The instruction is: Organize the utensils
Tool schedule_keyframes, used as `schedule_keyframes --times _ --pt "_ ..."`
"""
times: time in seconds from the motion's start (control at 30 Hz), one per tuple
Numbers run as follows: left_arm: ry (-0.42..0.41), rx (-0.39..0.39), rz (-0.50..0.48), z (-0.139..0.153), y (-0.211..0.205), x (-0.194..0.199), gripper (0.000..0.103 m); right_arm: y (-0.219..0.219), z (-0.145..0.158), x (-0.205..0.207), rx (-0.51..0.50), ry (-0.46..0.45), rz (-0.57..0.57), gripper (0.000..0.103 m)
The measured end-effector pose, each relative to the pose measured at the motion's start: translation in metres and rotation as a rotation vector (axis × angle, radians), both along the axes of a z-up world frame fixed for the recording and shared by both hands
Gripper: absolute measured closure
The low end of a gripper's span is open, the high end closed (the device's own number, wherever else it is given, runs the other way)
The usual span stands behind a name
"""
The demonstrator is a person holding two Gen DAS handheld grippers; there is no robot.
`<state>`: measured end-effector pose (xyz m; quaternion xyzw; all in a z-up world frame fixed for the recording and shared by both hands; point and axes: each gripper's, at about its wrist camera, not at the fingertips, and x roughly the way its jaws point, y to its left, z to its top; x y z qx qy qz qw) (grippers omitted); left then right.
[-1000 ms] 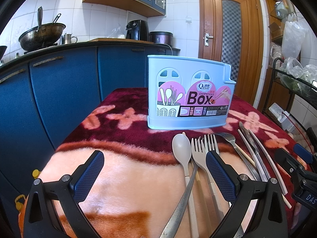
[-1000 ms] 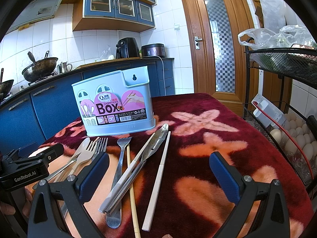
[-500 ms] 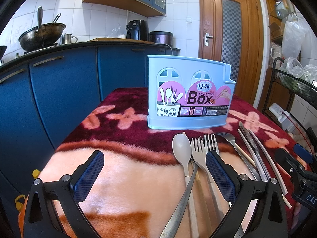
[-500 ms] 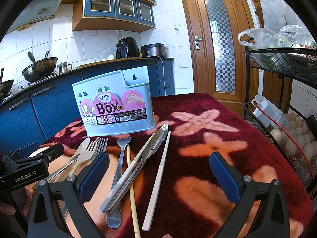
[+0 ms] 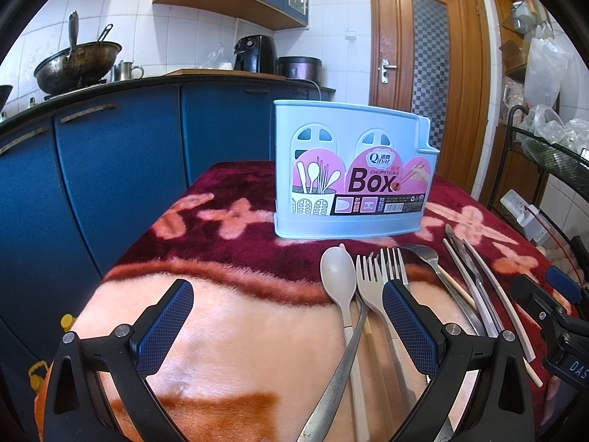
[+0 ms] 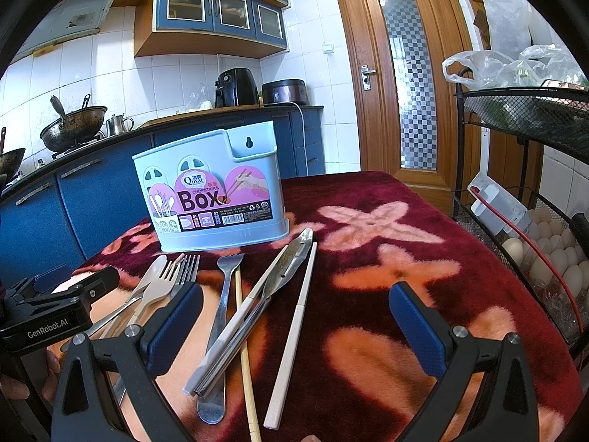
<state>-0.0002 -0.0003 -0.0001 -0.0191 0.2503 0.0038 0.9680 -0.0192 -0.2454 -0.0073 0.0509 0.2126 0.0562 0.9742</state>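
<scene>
while both grippers hover with jaws spread wide and empty, the left gripper [image 5: 287,316] and right gripper [image 6: 294,316] face the utensils [image 6: 235,302] lying on the blanket [image 6: 386,258], near the blue chopsticks box [image 6: 213,191]

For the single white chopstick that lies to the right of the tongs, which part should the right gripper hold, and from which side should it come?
Judging from its pose, grip the white chopstick near mid-shaft, from above, fingers either side across its width. It lies flat on the blanket, with bare cloth on its right and the tongs close on its left. The open right gripper already straddles it.
</scene>
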Motion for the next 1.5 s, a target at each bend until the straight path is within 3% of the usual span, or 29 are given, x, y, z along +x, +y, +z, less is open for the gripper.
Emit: schedule_keyframes --times 0.17,0.33,0.6,0.7,0.8,0.87,1.0,1.2,1.27,1.5 --pt "0.022 -0.007 -0.002 -0.005 0.003 0.005 0.001 -0.007 -0.002 0.008 0.039 0.06 0.013 0.0" --pt "0.103 -0.03 -0.037 -0.006 0.004 0.016 0.001 -0.014 0.002 0.016 0.069 0.141 0.025 0.0" --pt "0.184 0.008 -0.069 -0.001 0.0 0.024 0.001 -0.023 0.02 0.021 -0.033 0.195 0.06 0.001" --pt "0.216 -0.016 -0.076 0.0 0.004 0.029 0.003 -0.031 0.021 0.026 -0.046 0.232 0.064 0.008" --pt "0.269 -0.022 -0.091 0.0 0.008 0.037 0.008 -0.037 0.019 0.035 -0.05 0.305 0.072 0.022" --pt "0.307 -0.008 -0.102 -0.002 0.008 0.042 0.014 -0.036 0.016 0.041 -0.056 0.354 0.099 0.035" --pt "0.373 -0.016 -0.135 -0.006 0.006 0.051 0.026 -0.028 0.008 0.053 -0.074 0.448 0.158 0.046" --pt "0.404 -0.012 -0.157 -0.005 0.003 0.058 0.027 -0.017 0.002 0.065 -0.089 0.526 0.2 0.048" --pt "0.419 0.004 -0.15 -0.008 0.003 0.062 0.032 -0.013 -0.002 0.07 -0.116 0.546 0.198 0.048" --pt "0.432 -0.02 -0.165 -0.009 0.006 0.072 0.037 -0.009 -0.005 0.082 -0.139 0.609 0.195 0.046"
